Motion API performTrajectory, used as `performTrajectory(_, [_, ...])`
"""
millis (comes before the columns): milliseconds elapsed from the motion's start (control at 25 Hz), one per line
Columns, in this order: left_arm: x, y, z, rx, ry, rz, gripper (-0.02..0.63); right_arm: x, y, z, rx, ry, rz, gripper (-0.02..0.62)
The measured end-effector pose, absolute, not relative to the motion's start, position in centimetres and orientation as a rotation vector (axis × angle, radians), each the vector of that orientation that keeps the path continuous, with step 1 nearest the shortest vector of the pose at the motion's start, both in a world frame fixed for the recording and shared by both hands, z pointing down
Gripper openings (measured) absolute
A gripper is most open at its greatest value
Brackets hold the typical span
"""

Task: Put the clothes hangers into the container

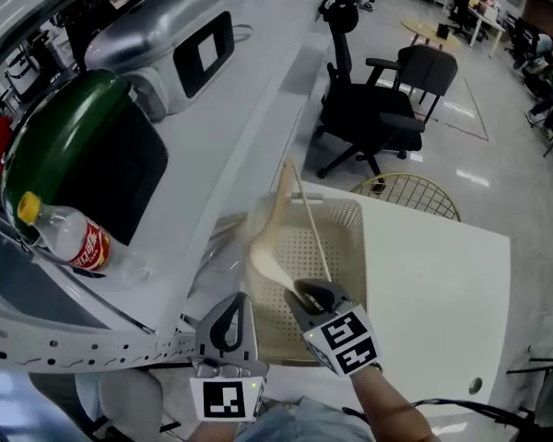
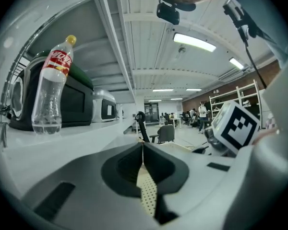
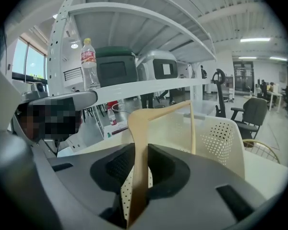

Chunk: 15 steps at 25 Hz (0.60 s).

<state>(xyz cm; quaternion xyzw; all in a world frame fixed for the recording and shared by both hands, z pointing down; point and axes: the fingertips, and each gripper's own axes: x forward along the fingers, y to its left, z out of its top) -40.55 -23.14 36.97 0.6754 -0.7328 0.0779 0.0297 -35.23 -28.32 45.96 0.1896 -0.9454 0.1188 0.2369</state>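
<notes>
A pale wooden clothes hanger [image 1: 265, 247] hangs tilted over the cream perforated container [image 1: 350, 247] on the white table. My right gripper [image 1: 309, 295] is shut on the hanger's lower end, above the container's near side. In the right gripper view the hanger [image 3: 139, 166] rises from between the jaws of the right gripper [image 3: 140, 150], with the container wall [image 3: 221, 138] behind it. My left gripper [image 1: 232, 316] sits by the container's near left corner. Its jaws meet with nothing between them, and the left gripper view [image 2: 143, 147] shows only the perforated container [image 2: 148, 190] below.
A shelf runs along the left with a plastic bottle [image 1: 69, 238], a green-topped appliance [image 1: 83, 155] and a silver appliance [image 1: 175, 44]. A black office chair [image 1: 369, 109] and a yellow wire frame [image 1: 410, 191] stand beyond the table [image 1: 442, 284].
</notes>
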Motion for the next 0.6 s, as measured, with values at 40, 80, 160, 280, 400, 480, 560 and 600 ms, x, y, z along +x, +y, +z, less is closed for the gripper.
performTrajectory(40, [-40.5,-23.4,37.2,2.088,-2.243,0.245,0.012,-35.2,-28.4,46.2,0.525,-2.588,0.334,0.091])
performTrajectory(80, [-40.5,-23.6,37.5,2.093,-2.23,0.252,0.012,-35.3,-28.5,46.4,0.527,-2.586,0.345,0.091])
performTrajectory(160, [-40.5,-24.1,38.0,2.102,-2.21,0.262,0.012,-35.5,-28.7,46.9,0.519,-2.571,0.372,0.091])
performTrajectory(280, [-40.8,-25.0,38.6,2.114,-2.19,0.255,0.012,-35.7,-29.0,48.3,0.491,-2.526,0.43,0.091])
performTrajectory(400, [-41.0,-25.7,39.2,2.104,-2.176,0.249,0.012,-35.9,-29.3,49.5,0.476,-2.486,0.487,0.095])
performTrajectory(480, [-41.1,-25.9,39.3,2.105,-2.173,0.253,0.012,-35.8,-29.4,50.3,0.469,-2.452,0.526,0.098])
performTrajectory(560, [-41.3,-26.0,39.4,2.098,-2.173,0.254,0.012,-35.6,-29.5,51.0,0.459,-2.423,0.574,0.1])
performTrajectory(600, [-41.4,-26.0,39.5,2.091,-2.175,0.255,0.012,-35.6,-29.5,51.4,0.455,-2.412,0.595,0.1])
